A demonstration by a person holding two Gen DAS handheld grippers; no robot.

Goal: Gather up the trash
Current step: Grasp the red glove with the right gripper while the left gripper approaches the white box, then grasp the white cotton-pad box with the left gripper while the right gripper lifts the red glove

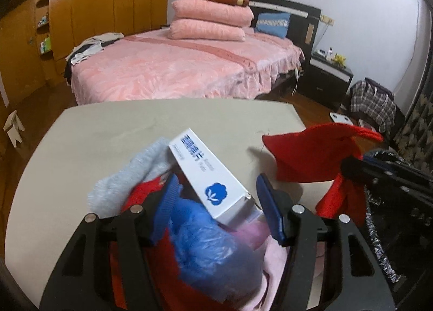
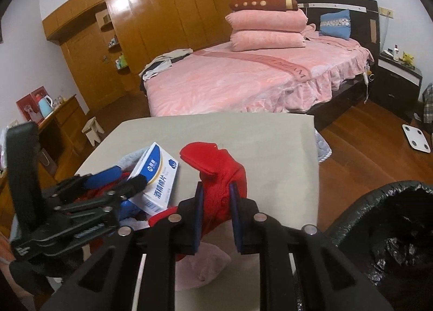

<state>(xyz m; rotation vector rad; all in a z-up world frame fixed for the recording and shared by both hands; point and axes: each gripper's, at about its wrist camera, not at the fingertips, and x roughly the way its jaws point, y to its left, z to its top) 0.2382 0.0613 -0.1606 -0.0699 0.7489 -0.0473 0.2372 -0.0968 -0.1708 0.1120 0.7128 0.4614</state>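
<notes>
A white and blue carton point(image 1: 209, 175) lies tilted on a pile of clothes on the grey table point(image 1: 135, 126). My left gripper point(image 1: 216, 194) is open, its blue fingers either side of the carton's near end, above a blue plastic bag point(image 1: 205, 240). The carton also shows in the right wrist view point(image 2: 159, 178), with the left gripper point(image 2: 119, 178) around it. My right gripper point(image 2: 216, 202) is shut on a red cloth point(image 2: 216, 170) and holds it above the table; the cloth also shows in the left wrist view point(image 1: 311, 156).
A bin lined with a black bag point(image 2: 392, 229) stands at the table's right side. Grey point(image 1: 121, 175), red and pink clothes point(image 1: 270, 262) lie under the left gripper. A pink bed point(image 2: 243, 80), a wooden wardrobe point(image 2: 135, 13) and a nightstand point(image 2: 397, 80) are beyond the table.
</notes>
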